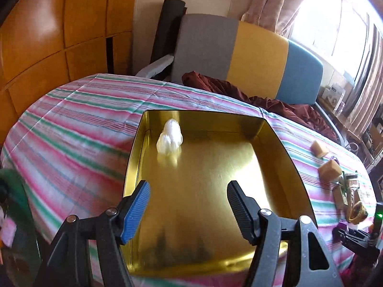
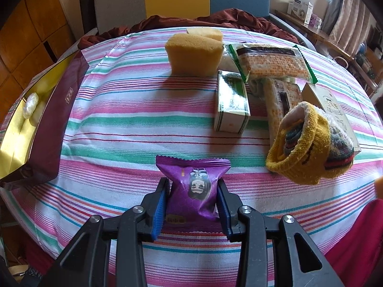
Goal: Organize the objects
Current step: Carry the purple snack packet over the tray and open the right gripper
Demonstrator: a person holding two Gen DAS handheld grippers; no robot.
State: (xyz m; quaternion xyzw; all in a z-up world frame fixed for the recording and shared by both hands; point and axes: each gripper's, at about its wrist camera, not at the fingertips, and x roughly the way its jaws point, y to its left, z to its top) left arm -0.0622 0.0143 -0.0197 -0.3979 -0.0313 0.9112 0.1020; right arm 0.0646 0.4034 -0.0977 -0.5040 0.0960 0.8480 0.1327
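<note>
A gold metal tin (image 1: pixel 215 167) lies open on the striped tablecloth; it also shows at the left of the right wrist view (image 2: pixel 14 143). A white wrapped lump (image 1: pixel 170 138) sits in its far left corner. My left gripper (image 1: pixel 189 191) is open and empty above the tin's near half. My right gripper (image 2: pixel 192 186) is shut on a purple snack packet (image 2: pixel 194 186) just above the cloth. Ahead of it lie two yellow sponges (image 2: pixel 191 55), snack packs (image 2: pixel 270 62), a small green-and-white box (image 2: pixel 232 105) and a yellow knitted sock (image 2: pixel 308 146).
The tin's maroon side (image 2: pixel 62 110) faces the right gripper. A dark red cloth (image 1: pixel 263 95) and a grey, yellow and blue headboard (image 1: pixel 258 55) lie beyond the table. Sponges (image 1: pixel 330 169) and the right gripper (image 1: pixel 359 239) show at the right of the left wrist view.
</note>
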